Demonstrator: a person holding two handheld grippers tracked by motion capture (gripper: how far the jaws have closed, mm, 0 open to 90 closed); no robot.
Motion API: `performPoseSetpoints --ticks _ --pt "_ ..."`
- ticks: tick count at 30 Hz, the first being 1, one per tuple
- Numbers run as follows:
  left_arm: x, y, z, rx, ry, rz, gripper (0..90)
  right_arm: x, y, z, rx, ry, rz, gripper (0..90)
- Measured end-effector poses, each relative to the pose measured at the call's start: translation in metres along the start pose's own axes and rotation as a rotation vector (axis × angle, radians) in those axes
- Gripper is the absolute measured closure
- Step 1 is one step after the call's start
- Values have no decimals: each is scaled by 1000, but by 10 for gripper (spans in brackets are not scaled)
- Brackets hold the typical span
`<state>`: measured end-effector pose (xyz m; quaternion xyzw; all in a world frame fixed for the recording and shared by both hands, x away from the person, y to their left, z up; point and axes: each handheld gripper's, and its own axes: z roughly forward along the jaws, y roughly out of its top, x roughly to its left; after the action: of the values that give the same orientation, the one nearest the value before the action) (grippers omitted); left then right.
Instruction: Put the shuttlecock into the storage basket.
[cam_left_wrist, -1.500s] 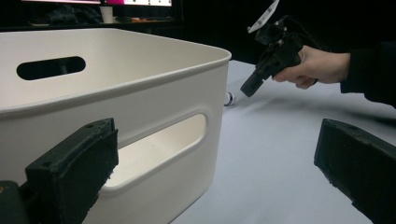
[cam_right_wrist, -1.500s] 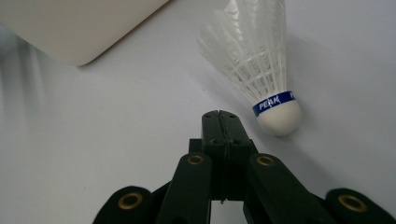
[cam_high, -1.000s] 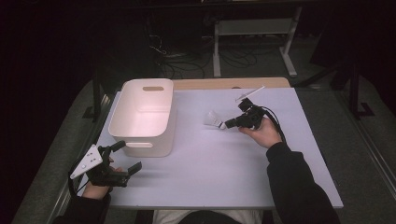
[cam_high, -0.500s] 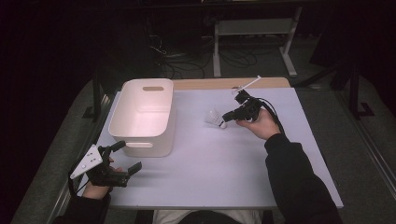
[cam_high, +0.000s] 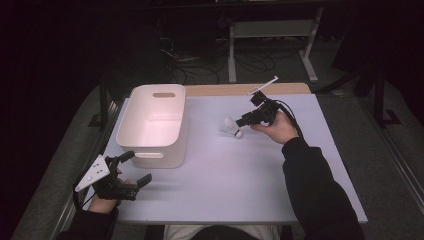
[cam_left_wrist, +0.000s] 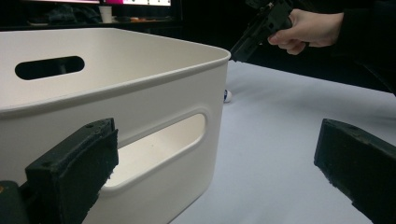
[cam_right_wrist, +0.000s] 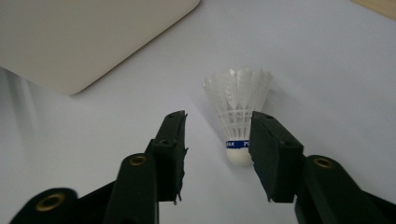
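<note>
The table (cam_high: 235, 185) spreads out in front of me, its pale top taking up most of what I see from above, with a strip of wood along the far edge. On its left half stands the white bin (cam_high: 152, 125), open side up, a slot handle cut into each end wall; in my left gripper view its near wall and rim loom close. My right arm in its dark sleeve (cam_high: 320, 195) reaches in from the near edge toward the far middle of the table. My left gripper (cam_high: 134, 169) rests low at the near left corner, just off the bin's near end, its jaws spread wide with nothing between them. My right gripper (cam_right_wrist: 217, 149) hangs above the table to the right of the bin, tilted down, jaws parted to a middling gap and gripping nothing. The shuttlecock (cam_right_wrist: 238, 119) lies on the table just beyond those jaws, cork end toward me and feather skirt pointing away, a blue band above the cork; it sits nearer my right-hand jaw, which covers a little of it, and well apart from the bin's rounded corner.
</note>
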<state>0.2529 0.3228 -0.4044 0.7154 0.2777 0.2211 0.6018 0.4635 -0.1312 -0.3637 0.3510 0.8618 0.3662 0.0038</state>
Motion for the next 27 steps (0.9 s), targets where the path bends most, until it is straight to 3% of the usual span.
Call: performPoseSetpoints --ticks 4,9,11,13,16,27 --pt "0 0 0 0 0 0 0 -2 1 0 -2 0 2 503" --pt "0 0 0 0 0 0 0 -8 1 3 3 16 10 327" --pt "0 0 0 0 -1 0 0 -8 1 3 3 16 10 327" --pt "0 0 0 1 0 -1 0 -14 0 7 5 26 24 228" --pt "0 0 0 1 -1 -1 0 -18 -1 9 1 30 33 183" --pt "0 0 0 0 -1 -1 0 -22 -1 15 19 16 14 132"
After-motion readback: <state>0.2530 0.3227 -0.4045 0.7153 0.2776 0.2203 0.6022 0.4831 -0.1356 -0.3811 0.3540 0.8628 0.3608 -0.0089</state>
